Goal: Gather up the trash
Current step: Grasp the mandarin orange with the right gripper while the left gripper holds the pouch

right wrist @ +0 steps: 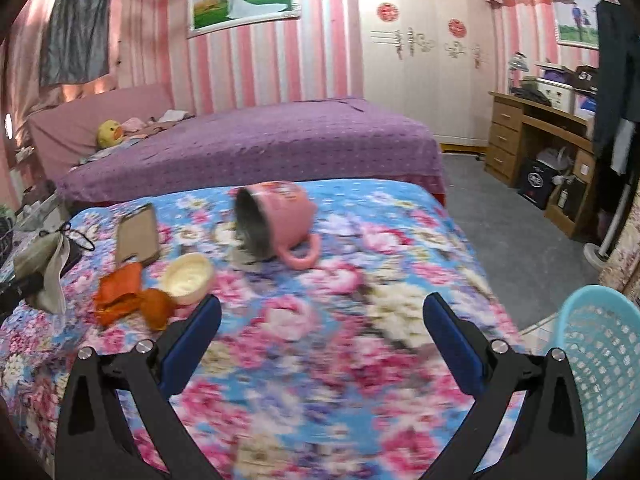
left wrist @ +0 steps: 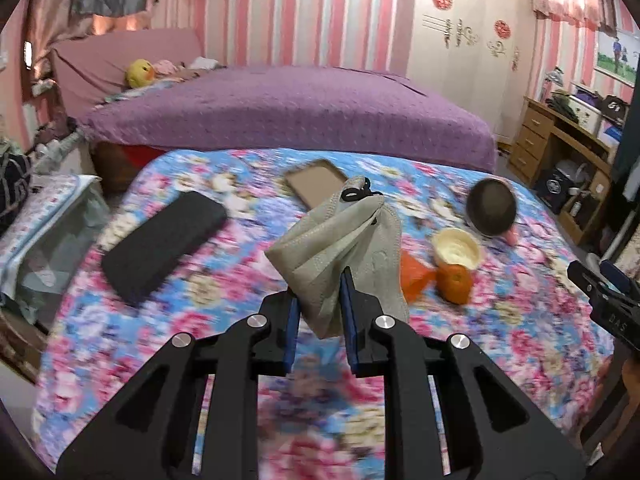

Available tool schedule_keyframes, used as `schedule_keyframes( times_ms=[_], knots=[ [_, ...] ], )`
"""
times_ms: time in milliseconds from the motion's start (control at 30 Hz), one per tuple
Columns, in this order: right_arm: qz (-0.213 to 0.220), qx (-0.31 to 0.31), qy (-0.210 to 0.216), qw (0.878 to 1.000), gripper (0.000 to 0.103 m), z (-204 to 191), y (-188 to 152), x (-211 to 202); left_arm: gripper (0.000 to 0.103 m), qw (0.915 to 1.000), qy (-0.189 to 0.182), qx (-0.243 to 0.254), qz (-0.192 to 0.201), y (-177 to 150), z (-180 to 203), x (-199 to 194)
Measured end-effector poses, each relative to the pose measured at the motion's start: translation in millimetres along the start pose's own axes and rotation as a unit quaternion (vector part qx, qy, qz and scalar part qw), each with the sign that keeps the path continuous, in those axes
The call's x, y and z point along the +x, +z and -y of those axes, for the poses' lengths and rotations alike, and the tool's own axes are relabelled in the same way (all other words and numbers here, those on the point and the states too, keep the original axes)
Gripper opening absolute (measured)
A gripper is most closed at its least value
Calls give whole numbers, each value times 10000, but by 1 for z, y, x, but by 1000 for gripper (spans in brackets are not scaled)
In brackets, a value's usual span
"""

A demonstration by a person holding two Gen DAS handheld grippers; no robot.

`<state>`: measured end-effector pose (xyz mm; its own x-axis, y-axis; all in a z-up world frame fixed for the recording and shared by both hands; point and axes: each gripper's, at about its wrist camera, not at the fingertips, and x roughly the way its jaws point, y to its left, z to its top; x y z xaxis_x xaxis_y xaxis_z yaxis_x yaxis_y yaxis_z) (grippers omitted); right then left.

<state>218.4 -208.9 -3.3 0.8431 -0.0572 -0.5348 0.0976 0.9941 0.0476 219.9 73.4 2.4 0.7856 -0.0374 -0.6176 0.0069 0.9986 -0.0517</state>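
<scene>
Beige cloth pouch [left wrist: 340, 248] (black cord on top) clamped in left gripper [left wrist: 320, 300], frame centre; right gripper [right wrist: 322, 320] spread wide, nothing between, lower frame.

The left gripper [left wrist: 320, 300] pinches a beige cloth [left wrist: 340, 240] above the flowered cover [left wrist: 520, 320]. Beside it lie what looks like orange peel [left wrist: 416, 276] and a cup [left wrist: 458, 248].

A purple bed [right wrist: 256, 148] stands behind the floral-covered table [right wrist: 320, 320]; a wooden desk [right wrist: 536, 136] stands right of the bed.
</scene>
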Motion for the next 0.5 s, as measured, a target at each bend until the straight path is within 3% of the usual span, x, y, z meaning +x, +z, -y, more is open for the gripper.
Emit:
schedule_keyframes(
  times_ms=[167, 333, 500],
  knots=[
    [-77, -371, -48, 9993, 99, -46, -3, 13, 17, 9994, 295, -166, 52, 2, -32, 4],
    [-341, -757, 82, 9965, 98, -81, -2, 30, 17, 9985, 331, -432, -91, 2, -59, 13],
    [-697, -677, 287, 9949, 97, -96, 1, 49, 17, 9978, 210, -600, -185, 3, -69, 15]
  ],
)
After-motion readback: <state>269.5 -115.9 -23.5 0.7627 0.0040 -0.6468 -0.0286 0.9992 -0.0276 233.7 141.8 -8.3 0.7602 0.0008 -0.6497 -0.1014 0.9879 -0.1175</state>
